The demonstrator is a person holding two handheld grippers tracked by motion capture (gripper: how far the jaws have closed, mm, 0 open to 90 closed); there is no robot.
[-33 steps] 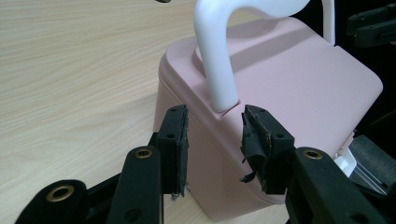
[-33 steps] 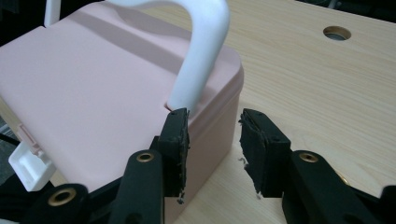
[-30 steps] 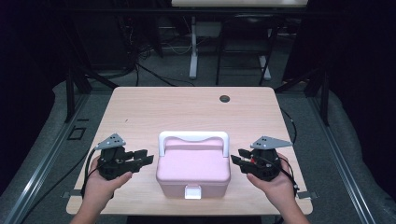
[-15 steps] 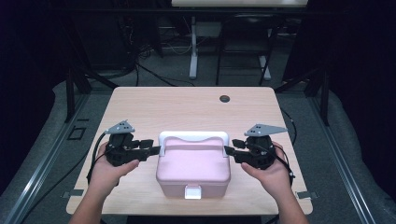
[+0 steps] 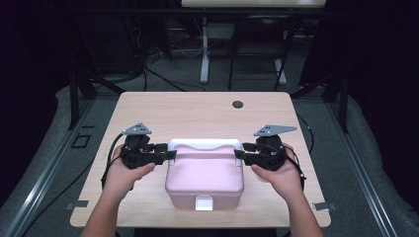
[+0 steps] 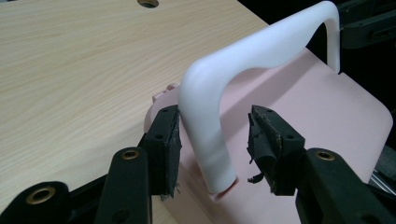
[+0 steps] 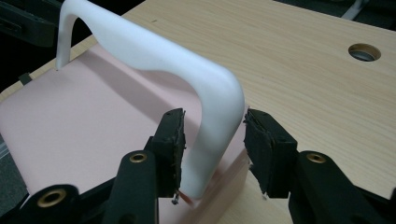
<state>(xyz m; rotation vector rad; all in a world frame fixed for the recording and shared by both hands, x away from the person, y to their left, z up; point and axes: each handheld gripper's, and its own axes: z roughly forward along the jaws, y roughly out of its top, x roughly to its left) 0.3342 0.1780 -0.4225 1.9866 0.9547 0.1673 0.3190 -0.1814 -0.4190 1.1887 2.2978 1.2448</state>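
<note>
You've got both grippers straddling the white handle (image 5: 205, 144) of the pink box (image 5: 204, 178): left gripper (image 6: 212, 142) jaws have just been opening, right gripper (image 7: 212, 149) apart too; next, clamp both legs.

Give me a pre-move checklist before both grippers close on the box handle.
1. Left gripper straddles the handle's left leg: ok; the jaws have just been opening.
2. Right gripper straddles the right leg: ok.
3. Pads pressing the white handle: not ok; a gap shows beside each leg, and the inner pad's contact cannot be told.
4. Pink box flat on the table: ok.
5. Front latch fastened: cannot tell.
</note>
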